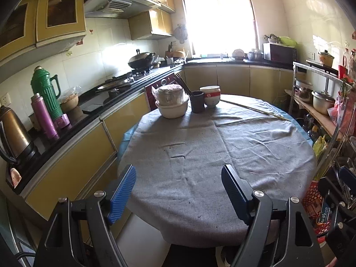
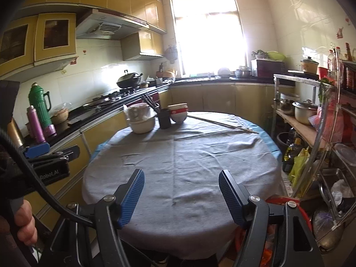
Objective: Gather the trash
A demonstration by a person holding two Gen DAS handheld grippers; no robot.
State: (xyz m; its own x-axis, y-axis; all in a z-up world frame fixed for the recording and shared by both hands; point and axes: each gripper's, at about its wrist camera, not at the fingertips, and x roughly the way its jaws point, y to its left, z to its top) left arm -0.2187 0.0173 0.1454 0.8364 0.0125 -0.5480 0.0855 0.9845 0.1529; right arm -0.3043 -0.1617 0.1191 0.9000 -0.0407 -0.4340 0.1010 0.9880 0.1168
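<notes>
My left gripper (image 1: 179, 189) hangs open over the near edge of a round table (image 1: 200, 151) under a grey cloth, with nothing between its blue pads. My right gripper (image 2: 181, 193) is open over the same near edge (image 2: 189, 155), also with nothing in it. At the table's far end stand a cream bowl holding a plastic-wrapped bundle (image 1: 170, 99), a dark cup of chopsticks (image 1: 197, 101) and a white bowl with a red band (image 1: 210, 95). Only small dark specks lie on the cloth near the grippers. A red basket (image 1: 313, 200) sits low beside the table on the right.
A long thin stick (image 1: 255, 110) lies across the far right of the cloth. The counter on the left carries a green flask (image 1: 45, 89), a pink flask (image 1: 43, 115) and a kettle (image 1: 13, 131). A crowded metal rack (image 2: 311, 129) stands on the right. A hand (image 2: 24, 222) shows at the lower left.
</notes>
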